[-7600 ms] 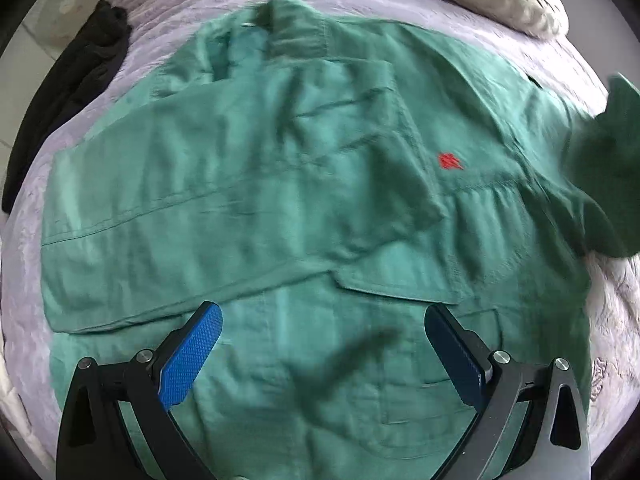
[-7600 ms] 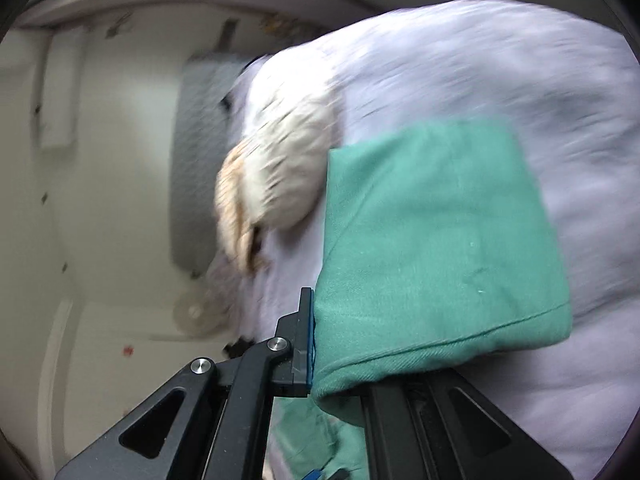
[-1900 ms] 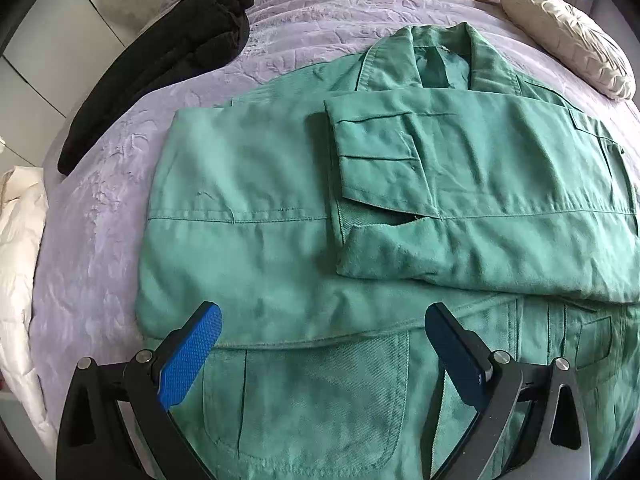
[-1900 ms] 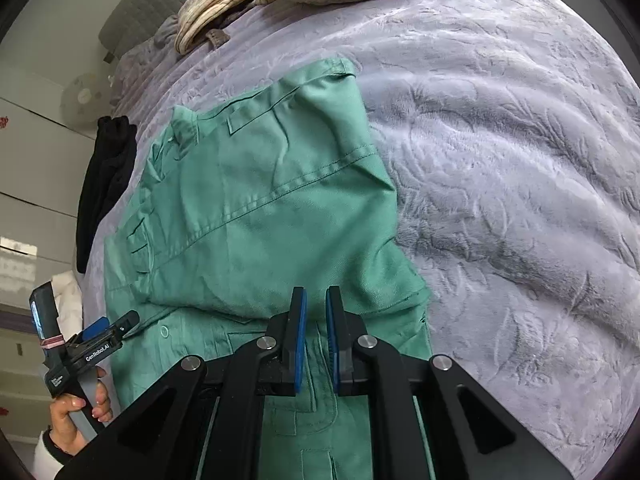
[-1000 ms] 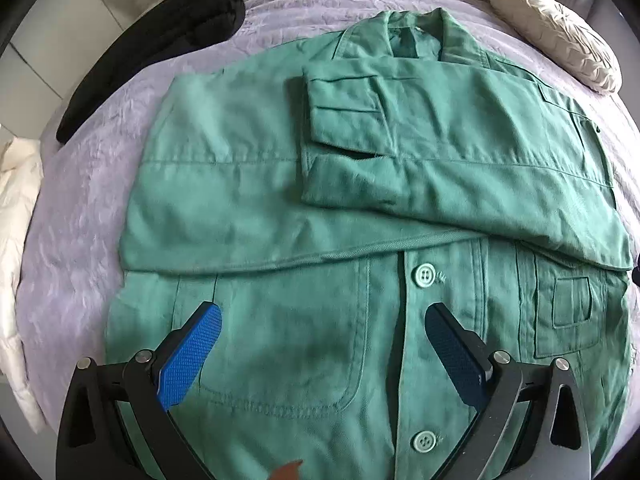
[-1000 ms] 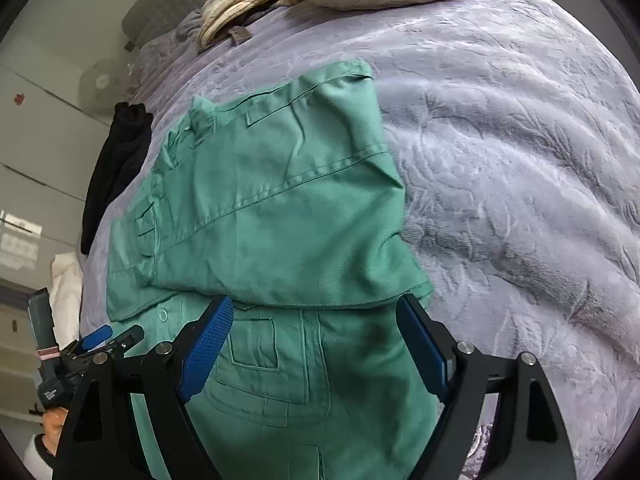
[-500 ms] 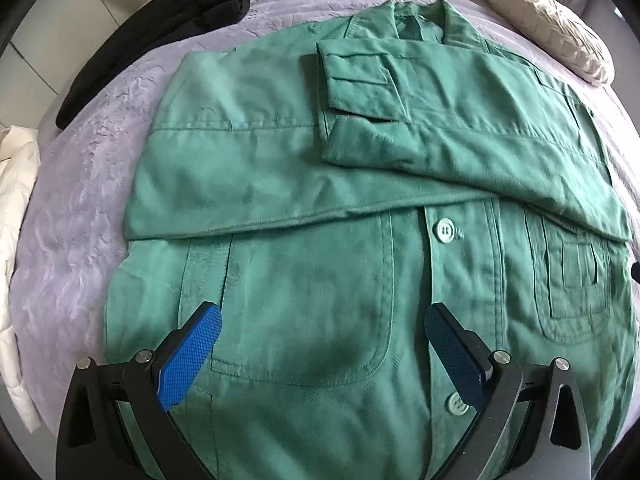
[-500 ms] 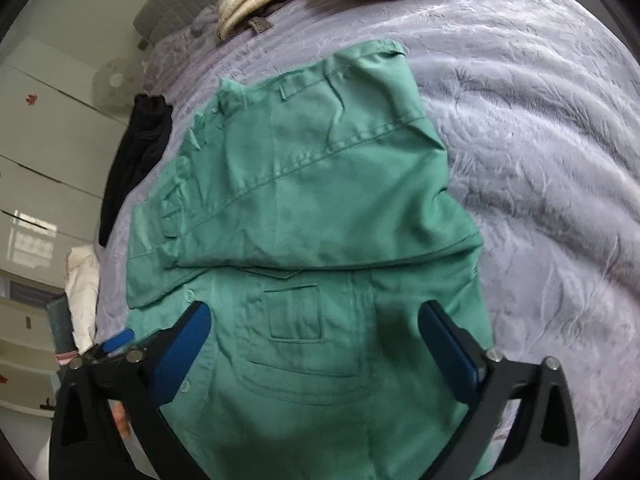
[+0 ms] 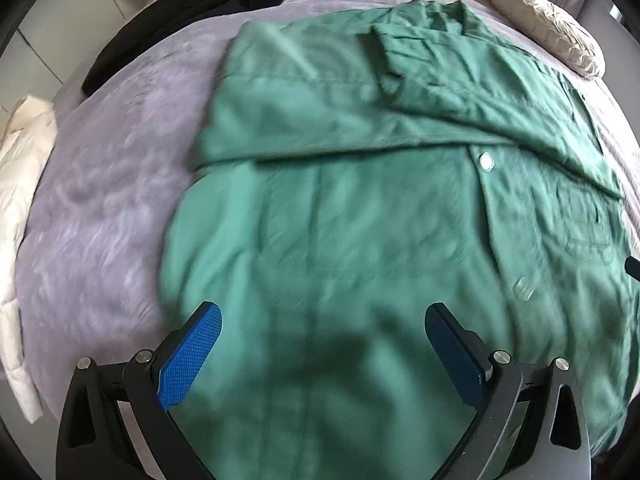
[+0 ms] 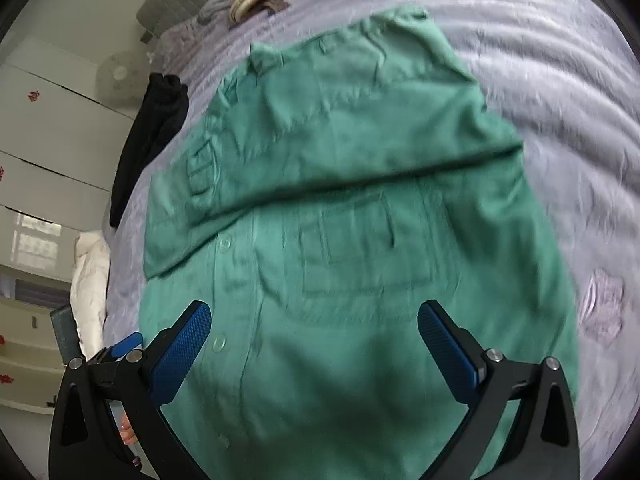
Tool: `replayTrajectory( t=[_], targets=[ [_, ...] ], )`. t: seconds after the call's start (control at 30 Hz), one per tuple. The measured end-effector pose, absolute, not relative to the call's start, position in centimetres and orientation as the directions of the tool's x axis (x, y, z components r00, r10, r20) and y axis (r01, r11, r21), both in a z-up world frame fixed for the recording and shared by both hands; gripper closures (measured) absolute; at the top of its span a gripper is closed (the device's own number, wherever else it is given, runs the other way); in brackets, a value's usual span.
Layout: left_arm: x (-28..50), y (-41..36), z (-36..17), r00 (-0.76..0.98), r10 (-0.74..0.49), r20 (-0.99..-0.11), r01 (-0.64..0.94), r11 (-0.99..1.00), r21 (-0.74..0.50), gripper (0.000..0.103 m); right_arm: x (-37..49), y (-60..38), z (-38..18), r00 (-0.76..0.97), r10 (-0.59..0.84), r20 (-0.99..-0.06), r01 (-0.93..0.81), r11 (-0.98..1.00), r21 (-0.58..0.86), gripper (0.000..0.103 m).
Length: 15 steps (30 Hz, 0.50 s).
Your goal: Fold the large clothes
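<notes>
So the green jacket [image 9: 360, 216] is lying flat on the purple bed [image 9: 104, 184], both sleeves already folded across the chest, collar pointing away toward the pillow [image 9: 548, 28]. Its long axis runs straight out from both grippers, hem end closest. The left gripper [image 9: 322, 354] hangs over the hem on the side near the black garment [image 9: 180, 12]; the right gripper [image 10: 314, 350] is over the other half. Both jaws are wide apart, nothing in them. Neither looks nearer the hem, so I'd guess it's a two-handed fold up toward the collar.

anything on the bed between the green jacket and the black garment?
Nothing: the stretch between the green jacket and the black garment is bare purple bedspread, clearest in the left wrist view.
</notes>
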State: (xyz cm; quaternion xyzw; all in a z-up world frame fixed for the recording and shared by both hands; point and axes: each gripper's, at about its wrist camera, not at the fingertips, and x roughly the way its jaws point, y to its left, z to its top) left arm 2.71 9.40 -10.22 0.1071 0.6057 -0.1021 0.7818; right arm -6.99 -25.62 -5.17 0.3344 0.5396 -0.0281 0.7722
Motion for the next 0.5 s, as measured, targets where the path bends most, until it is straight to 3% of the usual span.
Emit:
replayTrajectory(
  t=[0.5],
  targets=[
    [-1.8,18.1,-9.9,0.143,-0.052,-0.988,0.218,0.976,-0.020,0.001,-14.2,-22.6,-4.5,0.372,0.408,-0.833,0.532,0.642,0.552,0.000]
  ],
)
